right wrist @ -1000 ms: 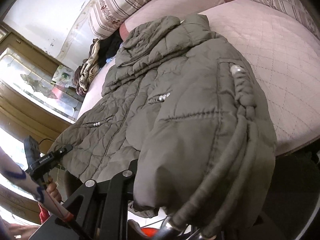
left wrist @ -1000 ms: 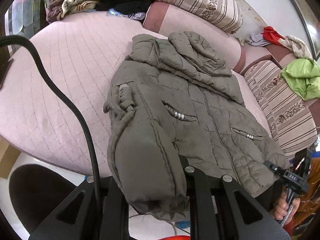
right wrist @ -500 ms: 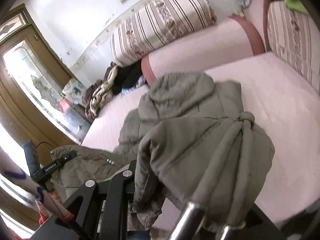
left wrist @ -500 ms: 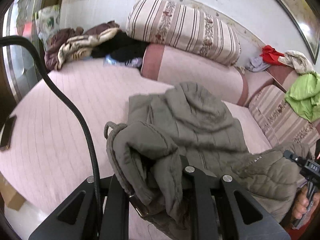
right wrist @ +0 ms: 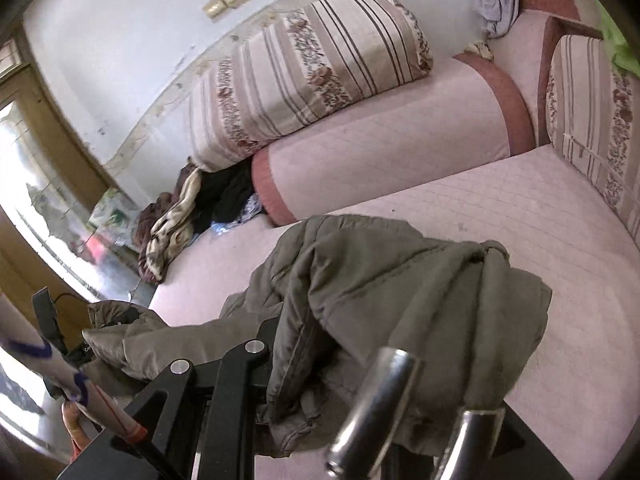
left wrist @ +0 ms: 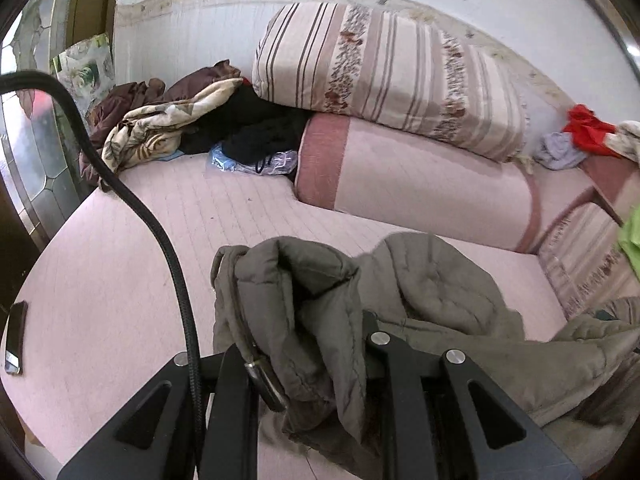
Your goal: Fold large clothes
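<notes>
An olive-grey quilted jacket [left wrist: 432, 288] lies bunched on the pink quilted bed [left wrist: 120, 280], its lower part lifted and doubled over toward the hood. My left gripper [left wrist: 312, 364] is shut on a thick fold of its hem, and cloth hangs over both fingers. In the right wrist view the same jacket [right wrist: 380, 264] drapes over my right gripper [right wrist: 320, 360], which is shut on the other hem corner; its right finger is hidden by the cloth. Two metal-tipped drawstring ends [right wrist: 372, 400] dangle close to the lens.
A striped bolster [left wrist: 392, 72] rests on a pink bolster [left wrist: 420, 184] at the back. A clothes pile [left wrist: 168, 120] sits back left, and a phone [left wrist: 14, 336] lies at the bed's left edge. A black cable [left wrist: 160, 232] crosses the left view. A person's hand [right wrist: 72, 420] shows low left.
Both grippers rose and moved toward the bolsters with the hem. The jacket, spread flat a second ago, is now doubled over and bunched.
</notes>
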